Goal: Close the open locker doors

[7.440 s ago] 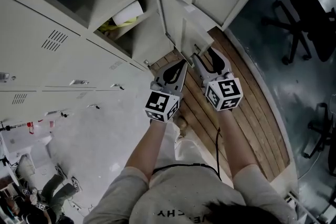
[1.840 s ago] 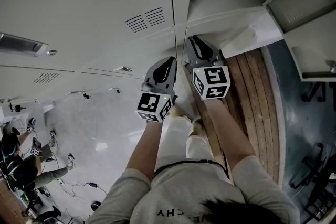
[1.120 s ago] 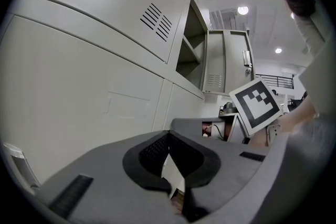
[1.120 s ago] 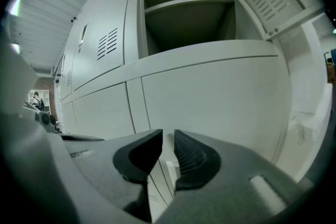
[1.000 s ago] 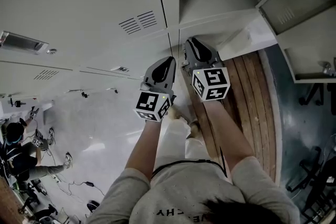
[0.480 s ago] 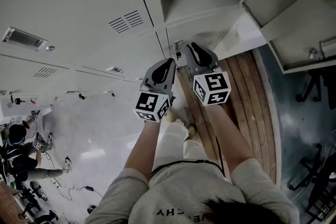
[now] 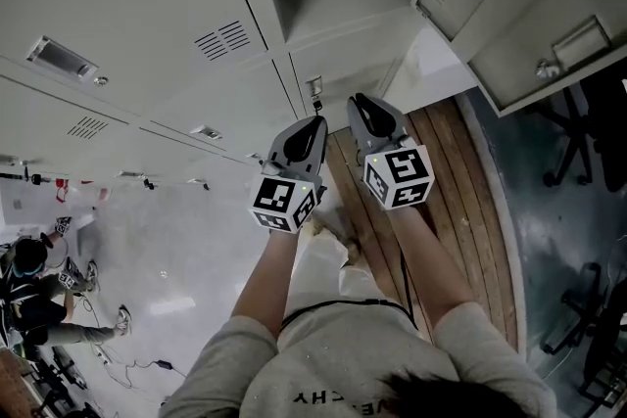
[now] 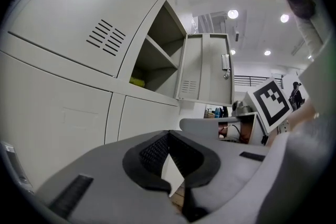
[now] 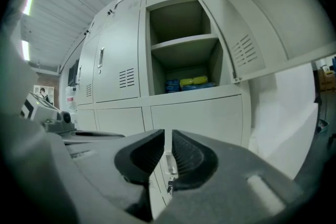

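Pale grey metal locker door point(image 7: 500, 15) open, below it left gripper point(image 7: 315, 123) closed, empty, right gripper point(image 7: 359, 102) just narrowing to a slit, nothing between.

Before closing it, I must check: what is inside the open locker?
In the open locker, blue and yellow packages lie under the shelf. The shelf's top is hidden from below.

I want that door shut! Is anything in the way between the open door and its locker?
Nothing visible blocks it. The open door hangs clear to the right of the locker opening, and the blue and yellow things sit inside, not poking past the front.
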A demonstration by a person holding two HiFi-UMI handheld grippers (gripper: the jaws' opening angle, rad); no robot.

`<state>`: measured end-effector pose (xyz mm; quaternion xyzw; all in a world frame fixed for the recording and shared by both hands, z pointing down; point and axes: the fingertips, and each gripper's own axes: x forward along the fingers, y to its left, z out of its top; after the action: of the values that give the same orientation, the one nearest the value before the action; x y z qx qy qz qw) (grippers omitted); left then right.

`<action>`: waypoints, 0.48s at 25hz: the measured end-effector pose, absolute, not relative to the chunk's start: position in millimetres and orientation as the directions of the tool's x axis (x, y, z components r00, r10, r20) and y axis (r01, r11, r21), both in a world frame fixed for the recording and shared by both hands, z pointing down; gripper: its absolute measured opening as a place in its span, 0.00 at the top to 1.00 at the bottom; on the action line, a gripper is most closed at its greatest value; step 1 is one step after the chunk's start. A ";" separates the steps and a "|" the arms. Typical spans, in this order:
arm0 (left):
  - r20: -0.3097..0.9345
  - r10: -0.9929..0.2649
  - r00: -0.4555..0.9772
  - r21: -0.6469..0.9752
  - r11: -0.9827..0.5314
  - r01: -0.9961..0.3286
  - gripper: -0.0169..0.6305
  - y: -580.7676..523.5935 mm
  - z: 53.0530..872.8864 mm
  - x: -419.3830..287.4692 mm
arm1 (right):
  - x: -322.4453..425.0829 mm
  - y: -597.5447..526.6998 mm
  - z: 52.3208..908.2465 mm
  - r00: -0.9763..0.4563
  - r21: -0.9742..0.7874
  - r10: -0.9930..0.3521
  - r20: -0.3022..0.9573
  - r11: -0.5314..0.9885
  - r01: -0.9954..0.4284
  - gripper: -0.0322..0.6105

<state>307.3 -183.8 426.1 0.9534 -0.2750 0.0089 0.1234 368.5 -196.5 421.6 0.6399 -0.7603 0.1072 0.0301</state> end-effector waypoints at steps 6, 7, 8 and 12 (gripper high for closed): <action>0.074 -0.527 0.846 0.211 -0.821 -0.530 0.98 -157.7 410.0 298.0 | 360.8 -164.0 400.1 -0.207 -0.109 -0.965 0.159 0.191 -0.975 0.93; 0.072 -0.531 0.844 0.208 -0.820 -0.533 0.98 -153.0 407.3 294.2 | 357.9 -158.0 396.7 -0.214 -0.108 -0.964 0.155 0.198 -0.974 0.93; 0.070 -0.536 0.841 0.206 -0.817 -0.538 0.98 -148.3 404.7 289.7 | 354.6 -151.9 393.7 -0.221 -0.108 -0.963 0.152 0.206 -0.973 0.94; 0.072 -0.557 0.828 0.204 -0.804 -0.559 0.98 -128.1 395.1 269.1 | 338.8 -127.7 383.5 -0.257 -0.119 -0.956 0.145 0.240 -0.963 0.95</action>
<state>269.1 -128.1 395.1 0.9497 -0.2936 0.0043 0.1088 338.8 -127.7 383.5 0.6093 -0.7873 0.0921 0.0210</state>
